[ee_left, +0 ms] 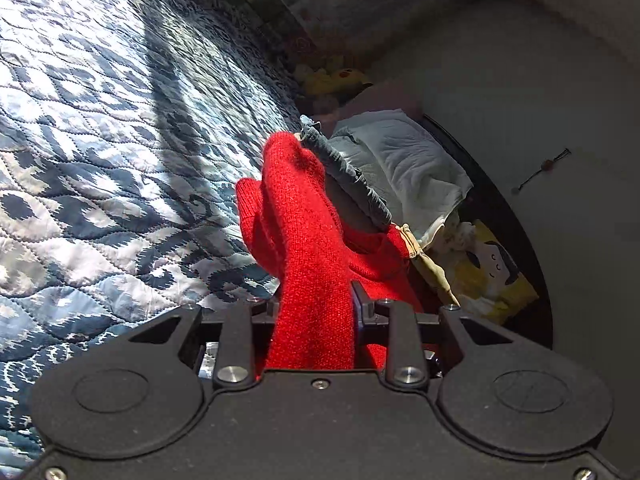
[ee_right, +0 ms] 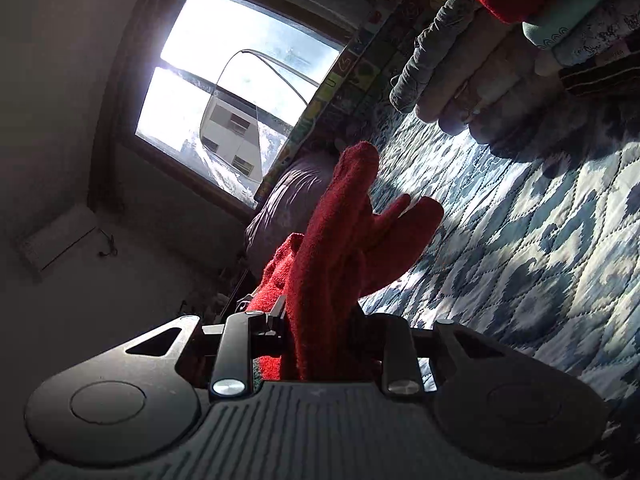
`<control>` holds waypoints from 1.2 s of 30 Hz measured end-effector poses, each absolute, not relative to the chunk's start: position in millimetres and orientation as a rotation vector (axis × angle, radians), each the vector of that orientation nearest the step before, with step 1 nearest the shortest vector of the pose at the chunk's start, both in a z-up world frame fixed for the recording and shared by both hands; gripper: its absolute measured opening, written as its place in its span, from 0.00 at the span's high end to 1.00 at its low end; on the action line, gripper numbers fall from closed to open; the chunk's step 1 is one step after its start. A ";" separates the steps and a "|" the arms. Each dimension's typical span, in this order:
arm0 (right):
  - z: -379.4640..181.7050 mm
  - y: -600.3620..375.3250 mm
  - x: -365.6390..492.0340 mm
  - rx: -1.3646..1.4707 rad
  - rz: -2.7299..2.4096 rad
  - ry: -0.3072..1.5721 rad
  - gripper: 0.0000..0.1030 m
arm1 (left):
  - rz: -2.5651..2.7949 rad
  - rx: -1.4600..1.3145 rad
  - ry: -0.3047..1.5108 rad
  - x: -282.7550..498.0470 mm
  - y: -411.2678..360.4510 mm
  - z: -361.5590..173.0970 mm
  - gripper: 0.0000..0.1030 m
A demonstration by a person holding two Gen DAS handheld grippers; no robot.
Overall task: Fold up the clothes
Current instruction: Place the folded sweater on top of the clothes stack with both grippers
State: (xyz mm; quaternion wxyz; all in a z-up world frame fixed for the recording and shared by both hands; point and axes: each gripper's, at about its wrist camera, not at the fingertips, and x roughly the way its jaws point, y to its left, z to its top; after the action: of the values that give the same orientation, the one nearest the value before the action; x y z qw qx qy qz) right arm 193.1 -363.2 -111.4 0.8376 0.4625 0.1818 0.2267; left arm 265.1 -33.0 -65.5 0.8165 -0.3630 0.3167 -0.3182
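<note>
both grippers, left [ee_left: 316, 312] and right [ee_right: 320, 320], clamp red knit sweater [ee_left: 304, 232]; window [ee_right: 224, 92] only in right view; fingertips buried in knit.

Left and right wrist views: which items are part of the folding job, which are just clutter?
In play:
- red knit garment, clamped in the left gripper and the right gripper
- quilted bedspread, the surface below

Lying about:
- white bedding
- yellow plush toy
- yellow printed cushion
- grey cloth, touching the red knit; role unclear
- window

Two close wrist views, shared quilt [ee_left: 100, 120]
</note>
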 end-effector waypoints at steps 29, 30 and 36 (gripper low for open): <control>-68.7 -513.2 490.6 0.783 -0.210 0.492 0.64 | -0.717 -0.560 0.700 580.3 -221.7 -52.1 0.51; -66.2 -510.1 486.3 0.761 -0.227 0.474 0.61 | -0.710 -0.580 0.678 575.5 -212.6 -52.4 0.51; -43.8 -489.8 438.9 0.682 -0.257 0.337 0.46 | -0.700 -0.625 0.645 526.9 -148.5 -48.0 0.40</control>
State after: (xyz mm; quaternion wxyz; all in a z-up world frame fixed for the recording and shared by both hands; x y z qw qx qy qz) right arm 438.9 -489.8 -43.8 0.9205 0.3319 0.1639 -0.1251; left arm 526.9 -148.5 -48.0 0.8423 -0.2960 0.3052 -0.3314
